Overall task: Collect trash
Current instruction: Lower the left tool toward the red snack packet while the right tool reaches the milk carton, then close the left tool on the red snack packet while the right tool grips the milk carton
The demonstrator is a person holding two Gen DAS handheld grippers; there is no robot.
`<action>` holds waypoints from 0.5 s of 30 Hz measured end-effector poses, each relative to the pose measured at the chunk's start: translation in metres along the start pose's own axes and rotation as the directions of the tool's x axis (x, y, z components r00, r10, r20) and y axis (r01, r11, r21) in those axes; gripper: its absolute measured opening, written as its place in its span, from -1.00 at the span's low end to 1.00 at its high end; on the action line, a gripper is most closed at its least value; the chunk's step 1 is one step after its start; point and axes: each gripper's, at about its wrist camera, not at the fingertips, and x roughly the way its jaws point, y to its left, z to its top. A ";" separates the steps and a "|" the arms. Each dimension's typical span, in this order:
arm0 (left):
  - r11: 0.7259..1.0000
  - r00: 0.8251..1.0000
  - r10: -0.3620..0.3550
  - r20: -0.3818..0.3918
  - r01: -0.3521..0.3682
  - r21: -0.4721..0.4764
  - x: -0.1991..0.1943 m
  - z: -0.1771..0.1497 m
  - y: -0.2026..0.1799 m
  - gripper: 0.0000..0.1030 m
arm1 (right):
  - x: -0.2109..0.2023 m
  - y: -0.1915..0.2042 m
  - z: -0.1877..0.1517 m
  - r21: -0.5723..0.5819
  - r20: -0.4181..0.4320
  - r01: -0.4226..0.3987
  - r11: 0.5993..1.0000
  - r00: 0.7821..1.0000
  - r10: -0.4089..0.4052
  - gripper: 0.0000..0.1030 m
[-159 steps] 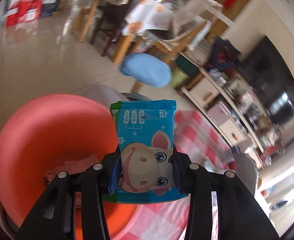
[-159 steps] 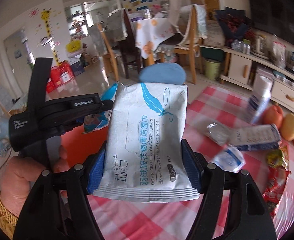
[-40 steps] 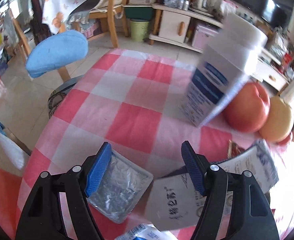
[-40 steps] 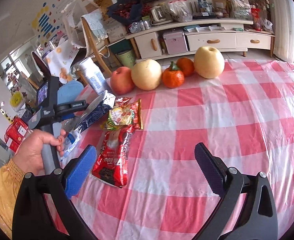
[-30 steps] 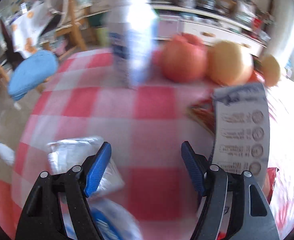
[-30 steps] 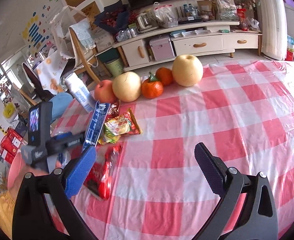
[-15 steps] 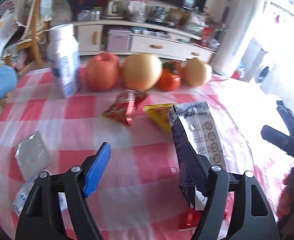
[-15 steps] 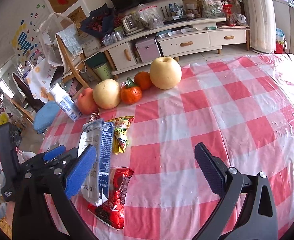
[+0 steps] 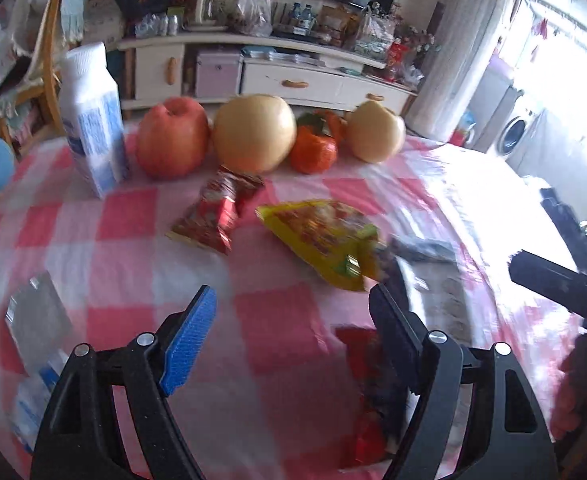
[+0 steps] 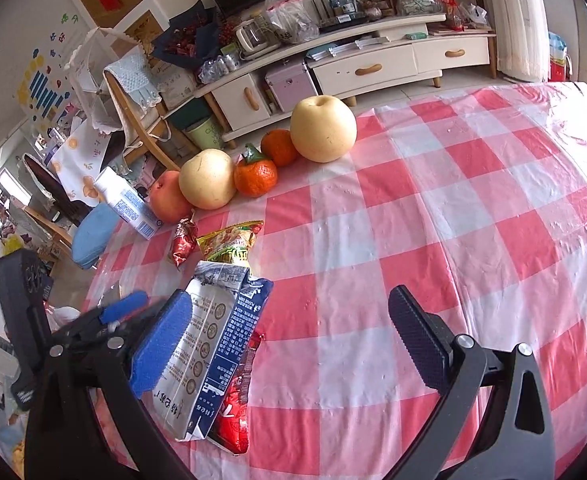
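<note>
Both the left tongs [image 9: 291,326] and right tongs [image 10: 289,340] stood apart and gripped nothing above the checked tabletop [image 10: 473,216], where the blue-and-white carton [image 10: 213,344] lay flattened on a red wrapper [image 10: 235,412], just beside the yellow snack bag [image 10: 231,246].
</note>
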 end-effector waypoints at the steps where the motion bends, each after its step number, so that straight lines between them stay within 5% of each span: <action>1: 0.999 0.999 0.040 0.007 -0.040 0.017 0.004 0.006 0.006 0.52 | 0.001 0.000 -0.001 0.004 -0.009 -0.007 1.000 1.000 0.007 0.92; 7: 0.983 0.986 0.168 -0.008 -0.167 0.074 0.038 0.037 0.031 0.51 | 0.011 0.021 -0.011 -0.023 -0.070 -0.098 0.995 0.993 0.096 0.92; 15: 0.982 0.984 0.172 -0.039 -0.168 0.090 0.073 0.056 0.032 0.27 | 0.029 0.051 -0.027 -0.107 -0.128 -0.116 0.987 0.987 0.102 0.92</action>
